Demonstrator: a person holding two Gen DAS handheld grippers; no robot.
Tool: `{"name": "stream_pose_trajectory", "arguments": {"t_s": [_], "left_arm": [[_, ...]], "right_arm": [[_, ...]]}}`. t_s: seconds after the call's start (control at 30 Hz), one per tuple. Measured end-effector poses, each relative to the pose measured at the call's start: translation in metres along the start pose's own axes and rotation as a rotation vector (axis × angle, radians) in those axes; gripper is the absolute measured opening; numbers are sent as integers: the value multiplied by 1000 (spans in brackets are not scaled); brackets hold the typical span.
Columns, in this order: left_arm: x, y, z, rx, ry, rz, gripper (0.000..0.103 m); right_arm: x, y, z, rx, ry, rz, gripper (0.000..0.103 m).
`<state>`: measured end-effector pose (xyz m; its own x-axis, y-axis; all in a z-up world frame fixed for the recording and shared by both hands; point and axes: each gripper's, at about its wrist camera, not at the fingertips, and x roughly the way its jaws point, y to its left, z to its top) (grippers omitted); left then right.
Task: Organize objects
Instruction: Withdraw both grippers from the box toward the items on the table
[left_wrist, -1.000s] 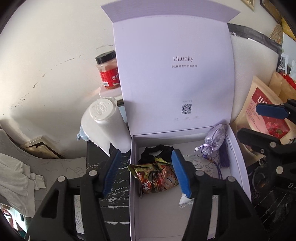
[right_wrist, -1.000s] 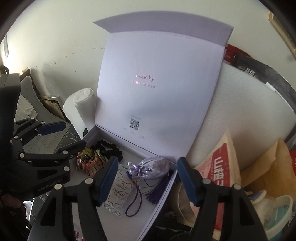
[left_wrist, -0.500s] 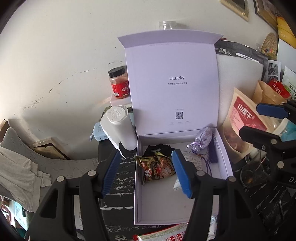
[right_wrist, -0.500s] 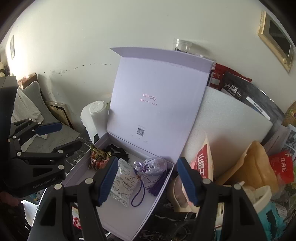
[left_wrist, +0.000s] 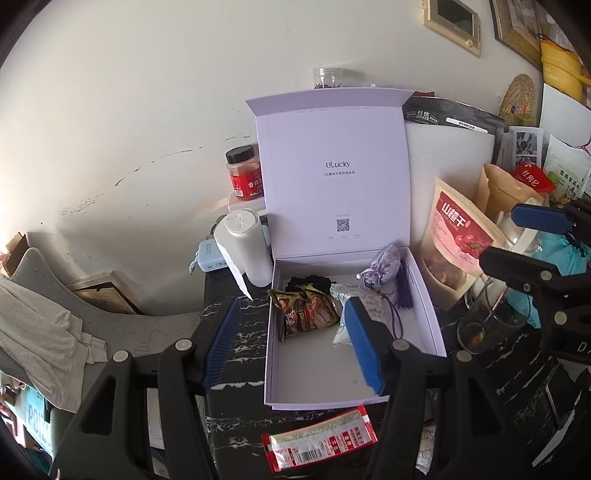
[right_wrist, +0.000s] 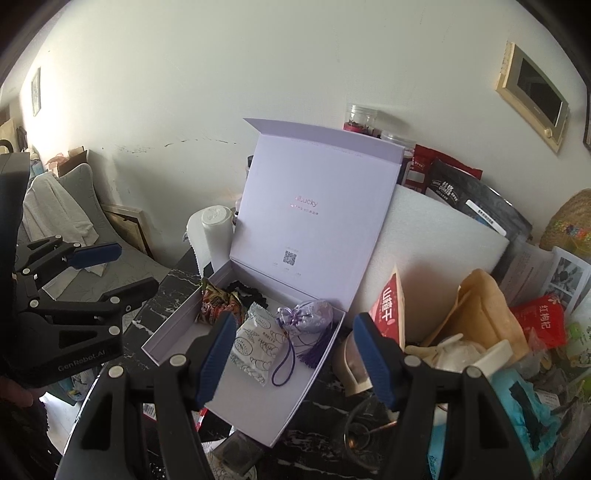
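**Both claws empty and backed off from the open box**

The left gripper (left_wrist: 291, 341) has its jaws apart with nothing between them; it hangs above the box's left wall and the dark marbled table (left_wrist: 236, 435). The right gripper (right_wrist: 295, 356) is likewise spread and empty, over the box's near right corner.

The box (left_wrist: 424, 314) lies open on the table, its lid (left_wrist: 332, 173) propped upright against the white foam behind. Inside, at the far end, sit a snack packet (left_wrist: 308, 315), a black hair tie (left_wrist: 308, 283), a white sachet (right_wrist: 256, 345) and a purple pouch (left_wrist: 386, 264) with its cord and tassel trailing toward the middle. A red sachet (left_wrist: 319, 441) lies outside, on the table just in front of the box.

Risks, as I judge them: the red sachet is flat on the table and may slip away from the pads or get pushed off the near edge. The upright lid could topple shut if a claw knocks it. The table's right side is crowded, with a glass (left_wrist: 480, 325) and a red bag (left_wrist: 458, 240) near the box, so a wide swing of the right claw could upset them. The pouch cord could snag a finger.

Compared with a second ago, both cameras see the box smaller and lower, with more wall, a clear jar (left_wrist: 327, 77) behind the lid and the red sachet newly in view. The box's contents have not moved.
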<state>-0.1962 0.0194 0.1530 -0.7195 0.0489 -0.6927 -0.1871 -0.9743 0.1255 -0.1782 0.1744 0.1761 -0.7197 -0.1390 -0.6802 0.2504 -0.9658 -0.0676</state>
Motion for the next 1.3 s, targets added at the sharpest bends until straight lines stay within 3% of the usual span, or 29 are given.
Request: {"name": "stream_pose_trajectory", "arguments": {"t_s": [0.67, 1.3], "left_arm": [[-73, -10, -75, -35, -16, -6, 57], [-84, -29, -152, -53, 46, -45, 57]], "right_arm": [[-53, 26, -56, -23, -13, 16, 67], [-63, 37, -127, -16, 24, 59, 67]]}}
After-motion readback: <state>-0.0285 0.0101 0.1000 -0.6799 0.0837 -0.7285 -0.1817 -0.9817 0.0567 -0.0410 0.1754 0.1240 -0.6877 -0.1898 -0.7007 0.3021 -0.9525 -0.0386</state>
